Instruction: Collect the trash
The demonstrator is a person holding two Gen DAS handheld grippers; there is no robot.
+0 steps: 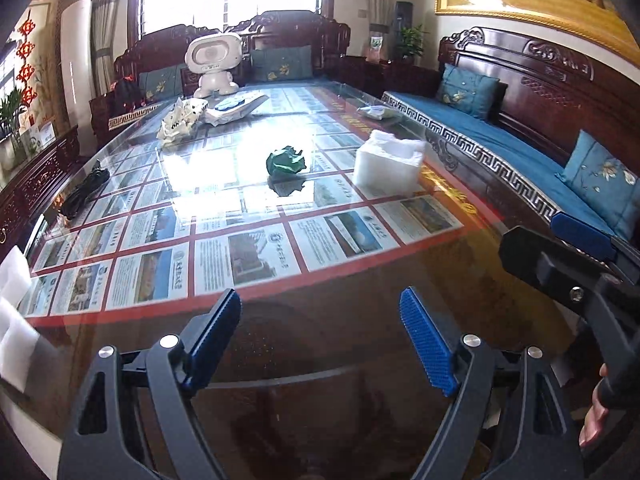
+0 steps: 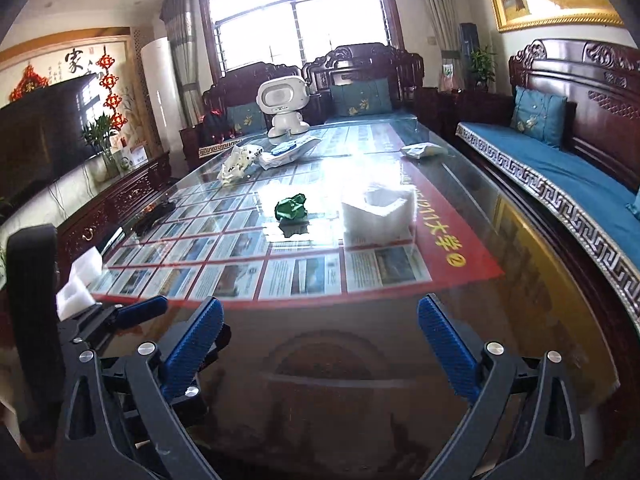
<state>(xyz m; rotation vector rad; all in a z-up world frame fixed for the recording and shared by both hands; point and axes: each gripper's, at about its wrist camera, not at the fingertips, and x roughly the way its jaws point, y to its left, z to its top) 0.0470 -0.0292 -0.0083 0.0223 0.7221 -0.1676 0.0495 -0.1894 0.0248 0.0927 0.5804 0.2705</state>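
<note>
Green wad (image 1: 285, 160) lies on the glass table (image 1: 320, 320) well ahead of both grippers, left (image 1: 320, 340) and right (image 2: 320, 344), jaws spread wide and empty.

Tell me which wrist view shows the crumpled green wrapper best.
Left wrist: the crumpled green wrapper sits near frame centre, larger, straight ahead of the open left gripper, nothing covering it. Right wrist shows the same wrapper unobstructed too, but smaller, beside the white foam block.
</note>
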